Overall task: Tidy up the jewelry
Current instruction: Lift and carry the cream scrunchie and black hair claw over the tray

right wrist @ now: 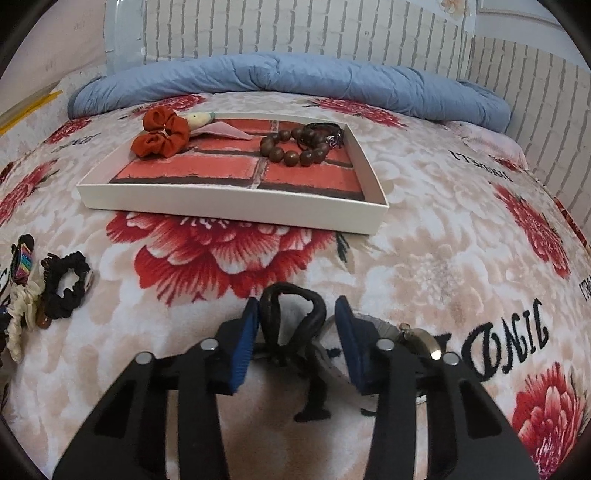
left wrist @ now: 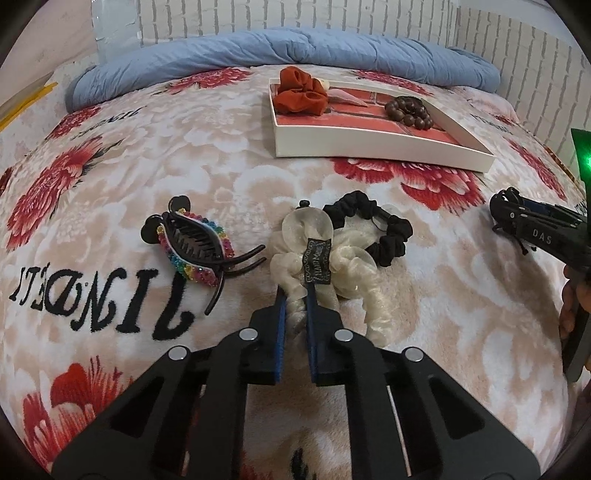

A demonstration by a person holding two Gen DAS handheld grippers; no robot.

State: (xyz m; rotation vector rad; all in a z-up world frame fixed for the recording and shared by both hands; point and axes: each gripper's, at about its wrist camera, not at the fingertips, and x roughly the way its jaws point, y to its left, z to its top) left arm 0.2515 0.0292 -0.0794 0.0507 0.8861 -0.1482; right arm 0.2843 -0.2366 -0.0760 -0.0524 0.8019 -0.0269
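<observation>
Blanket (left wrist: 258,177): cream-beige plush, red flower print, black lettering.
Quilt (left wrist: 280,55): plain blue.
Wall (right wrist: 295,26): white brick pattern, grey joints.
Tray (right wrist: 229,208): white rim, red brick-print floor.
Scrunchies: rust-orange (left wrist: 301,92); black (left wrist: 373,230); shimmery cream (left wrist: 325,269), black label.
Beads (right wrist: 291,147): dark brown.
Claw clip (left wrist: 195,247): black, rainbow beading.
Gripper pads (right wrist: 243,343): blue.

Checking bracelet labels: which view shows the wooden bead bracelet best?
Right wrist: the wooden bead bracelet lies in the white tray, larger, beads distinct. Left wrist shows it smaller and farther off.
</observation>
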